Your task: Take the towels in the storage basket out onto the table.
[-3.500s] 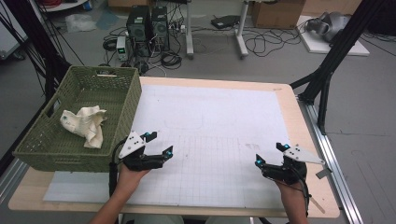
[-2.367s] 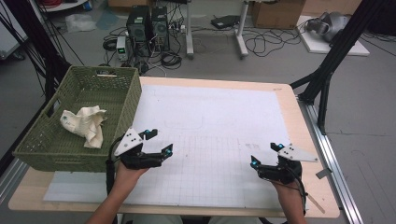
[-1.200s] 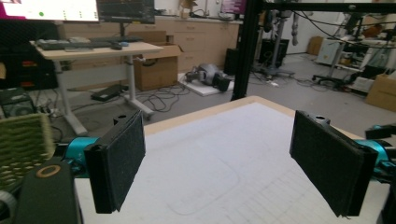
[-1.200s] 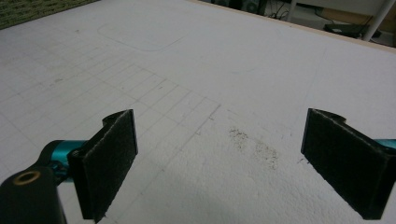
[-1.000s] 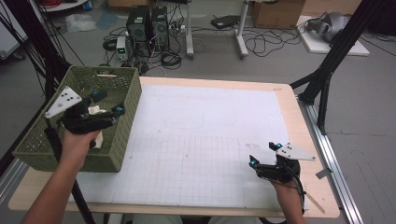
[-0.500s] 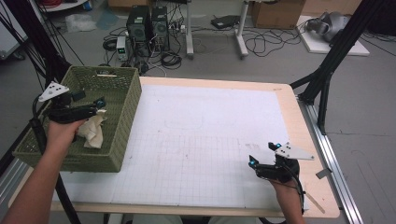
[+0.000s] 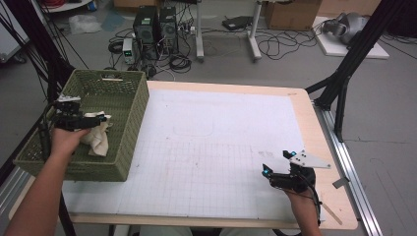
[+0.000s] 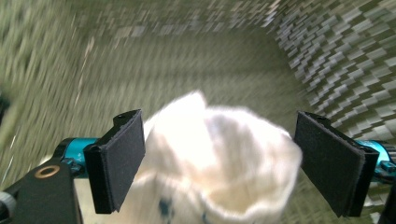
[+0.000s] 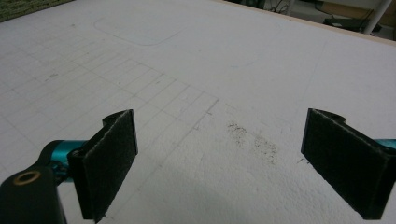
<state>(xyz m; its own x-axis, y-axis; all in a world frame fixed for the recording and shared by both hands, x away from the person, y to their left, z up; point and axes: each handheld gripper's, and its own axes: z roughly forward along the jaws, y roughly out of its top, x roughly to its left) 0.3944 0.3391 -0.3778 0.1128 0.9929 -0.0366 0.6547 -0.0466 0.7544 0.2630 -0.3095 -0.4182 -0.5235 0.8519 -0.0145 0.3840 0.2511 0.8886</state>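
A green woven basket [image 7: 125, 118] stands at the table's left edge with a crumpled white cloth [image 7: 98, 139] inside. My left gripper [image 7: 101, 119] is down in the basket, right over the cloth. In the left gripper view the cloth [image 8: 215, 154] bulges up between the two wide-apart jaws of my left gripper [image 8: 223, 165], which is open; I cannot tell if the pads touch it. My right gripper [image 7: 273, 169] rests low over the white gridded mat [image 7: 216, 147] at the front right, open, and nothing lies between the jaws of the right gripper [image 9: 233, 161].
The basket walls [image 8: 336, 51] close in around the left gripper. A wooden table border [image 7: 319, 142] runs along the right. Beyond the table, computers [image 7: 155, 24], cables and a black frame leg [image 7: 344, 73] stand on the floor.
My left gripper lifted from the mat's front left, swung over the basket rim and dropped in over the cloth. The right gripper stayed almost still.
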